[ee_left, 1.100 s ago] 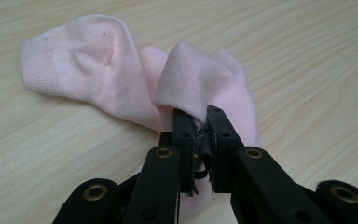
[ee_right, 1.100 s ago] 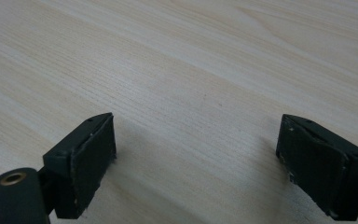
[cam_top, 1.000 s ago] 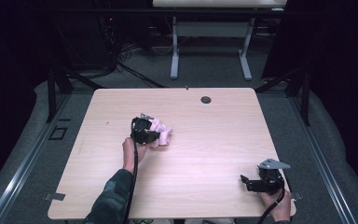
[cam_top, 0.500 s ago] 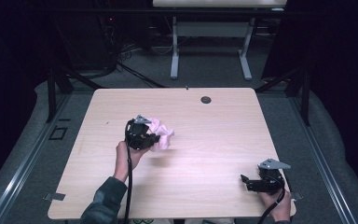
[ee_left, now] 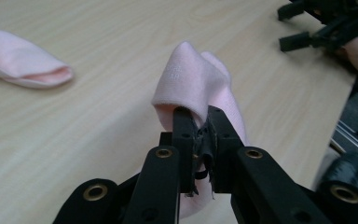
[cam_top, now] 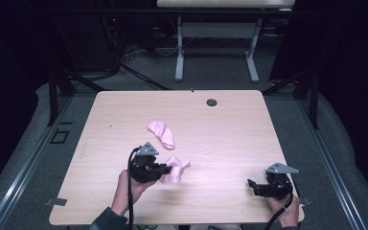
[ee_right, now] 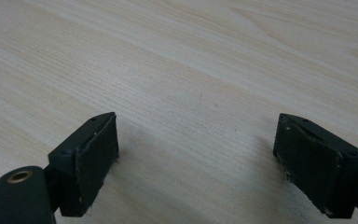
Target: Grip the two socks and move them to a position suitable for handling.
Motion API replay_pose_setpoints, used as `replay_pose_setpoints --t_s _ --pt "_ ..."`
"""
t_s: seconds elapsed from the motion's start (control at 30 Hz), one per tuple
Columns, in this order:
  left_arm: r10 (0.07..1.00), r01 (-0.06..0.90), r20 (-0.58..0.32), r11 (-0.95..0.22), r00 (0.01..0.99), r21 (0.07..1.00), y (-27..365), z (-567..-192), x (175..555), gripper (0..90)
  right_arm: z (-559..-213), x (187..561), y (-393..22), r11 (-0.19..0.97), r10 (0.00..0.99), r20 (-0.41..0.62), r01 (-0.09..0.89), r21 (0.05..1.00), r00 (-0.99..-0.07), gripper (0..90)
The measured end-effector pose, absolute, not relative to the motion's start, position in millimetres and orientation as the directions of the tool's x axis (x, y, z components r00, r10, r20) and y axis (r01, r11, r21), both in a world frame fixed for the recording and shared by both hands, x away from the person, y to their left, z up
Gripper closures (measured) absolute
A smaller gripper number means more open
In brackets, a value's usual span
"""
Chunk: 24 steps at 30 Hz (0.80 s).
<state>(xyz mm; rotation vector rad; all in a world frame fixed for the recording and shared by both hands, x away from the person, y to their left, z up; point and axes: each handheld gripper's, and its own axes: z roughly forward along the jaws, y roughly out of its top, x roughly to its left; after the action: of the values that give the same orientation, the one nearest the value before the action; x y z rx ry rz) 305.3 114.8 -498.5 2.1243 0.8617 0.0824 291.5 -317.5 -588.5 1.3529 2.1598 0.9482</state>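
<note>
Left gripper (cam_top: 162,172) has its jaws clamped on a pink sock (cam_top: 176,168); in the left gripper view the fabric (ee_left: 200,93) bunches up out of the closed jaws and folds over ahead of them, with a loose end hanging below. The held sock sits at the tips, carried low over the table (cam_top: 220,139) near its front edge; whether it touches the wood cannot be told.

Second pink sock (cam_top: 162,133) lies flat on the table beyond the left gripper, toward the far edge and slightly to its left, near but apart from the held one. Its long axis runs diagonally, from far-left to near-right, with the nearer end pointing roughly toward the held sock. In the left gripper view it (ee_left: 25,65) lies off to the left of the jaws with an open end facing them.

Right gripper (cam_top: 255,186) rests at the front right corner of the table, jaws standing wide apart with bare wood between the pads (ee_right: 95,158); nothing is held.

Assessment: the left hand is clearly the nearer to the lying sock, and the right gripper is well apart from both. Any pairing move likely depends on that diagonal lie, bringing the held sock forward and left to meet it.
</note>
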Motion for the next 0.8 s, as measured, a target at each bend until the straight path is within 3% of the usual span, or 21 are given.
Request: replay_pose_setpoints --t_s 0.5,0.57,0.8 --pt "0.552 0.599 -0.292 -0.530 0.781 0.601 89.2 -561.1 284.9 81.4 -588.5 291.6 -317.5 0.295 0.899 0.006 0.613 0.733 -0.439 13.1" --pt "0.562 0.599 -0.280 -0.531 0.778 0.600 90.1 -560.8 285.6 73.8 -588.5 291.6 -317.5 0.295 0.899 0.006 0.613 0.733 -0.439 13.1" --pt "0.586 0.598 -0.267 -0.492 0.765 0.633 105.3 -544.2 297.6 30.8 -588.5 291.7 -317.6 0.295 0.898 0.006 0.613 0.733 -0.439 13.1"
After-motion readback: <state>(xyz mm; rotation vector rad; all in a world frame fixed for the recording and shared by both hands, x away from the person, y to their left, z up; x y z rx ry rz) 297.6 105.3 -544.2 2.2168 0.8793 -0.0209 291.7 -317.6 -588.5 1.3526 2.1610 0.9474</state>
